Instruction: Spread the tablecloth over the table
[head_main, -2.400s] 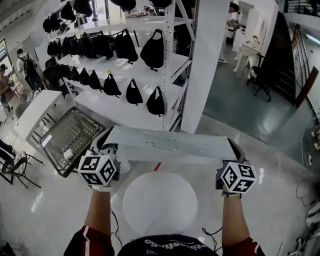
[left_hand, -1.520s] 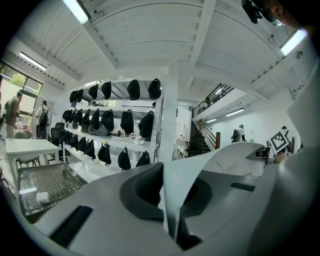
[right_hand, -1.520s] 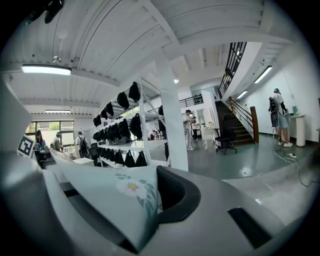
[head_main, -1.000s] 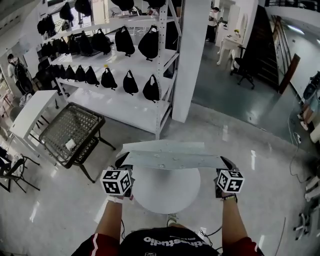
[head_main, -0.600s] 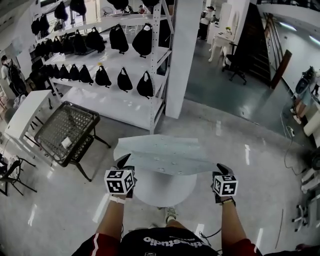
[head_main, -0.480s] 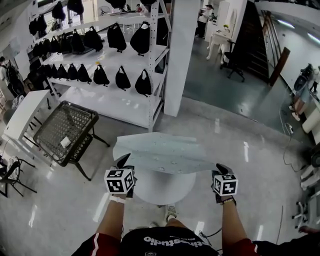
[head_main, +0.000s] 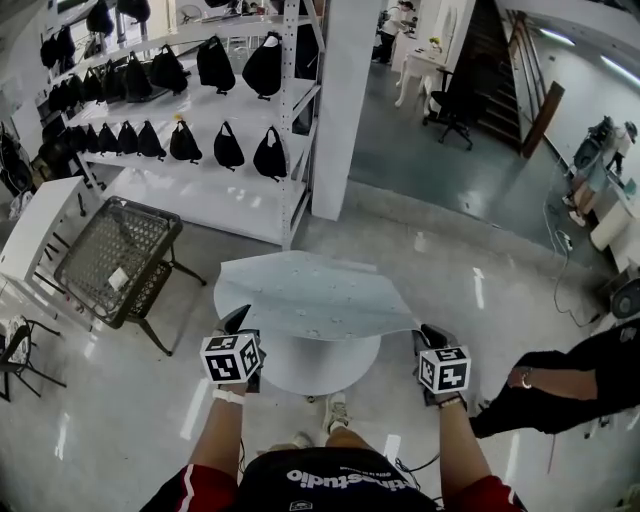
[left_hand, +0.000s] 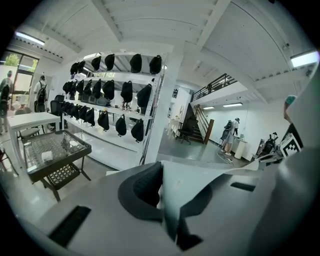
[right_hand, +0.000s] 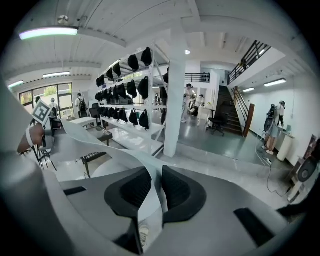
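The pale grey-blue tablecloth (head_main: 305, 298) hangs spread in the air between my two grippers, its far part billowing flat over the round white table (head_main: 320, 368). My left gripper (head_main: 240, 322) is shut on the cloth's near left corner. In the left gripper view the tablecloth (left_hand: 200, 175) is pinched between the dark pads of that gripper (left_hand: 161, 195). My right gripper (head_main: 430, 336) is shut on the near right corner. The right gripper view shows the tablecloth (right_hand: 127, 150) running up from that gripper (right_hand: 150, 194) toward the other hand.
A wire-topped side table (head_main: 115, 255) stands on the floor to the left. Behind it is a white shelving rack (head_main: 180, 110) with black bags, beside a white pillar (head_main: 345, 100). A person in black (head_main: 565, 380) is low at the right.
The cloth has billowed forward and sunk over the round table, and both grippers have come lower and nearer to the table. A person in black has come into view at the right.
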